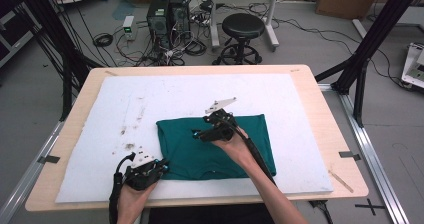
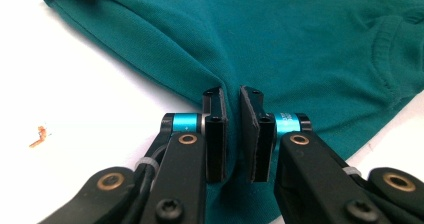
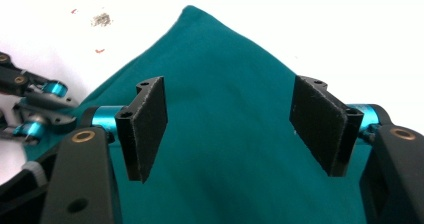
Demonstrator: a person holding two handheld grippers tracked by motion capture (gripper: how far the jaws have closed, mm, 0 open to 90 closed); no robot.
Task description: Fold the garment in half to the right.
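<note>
Left gripper (image 1: 162, 167): at the near edge of the worktop (image 1: 320, 91), at the near left corner of the green shirt (image 1: 215, 143). In the left gripper view its jaws are closed on a pinch of the cloth (image 2: 232, 91), and the fabric rises into a small ridge between the pads.
Step in hand: it seems to be the fold or the smoothing of the shirt, with one corner fixed and the other gripper on its way to a second hold.
How to do it well: the left gripper should keep the pinch firm and low, so the corner does not slip. The right one should take only the top layer at an edge, not the middle of the cloth, and both should then move together so no new wrinkle comes.
Right gripper (image 1: 205, 129): above the middle of the shirt, the jaws wide apart, with nothing between the pads (image 3: 145, 129).
Shirt: dark teal knit, lying flat as a rough rectangle on the white mat (image 1: 120, 109), nearer to the near edge. A ribbed collar (image 2: 387, 59) is seen in the left gripper view.
Mat: some small brown stains (image 1: 129, 146) at the left of the shirt.
</note>
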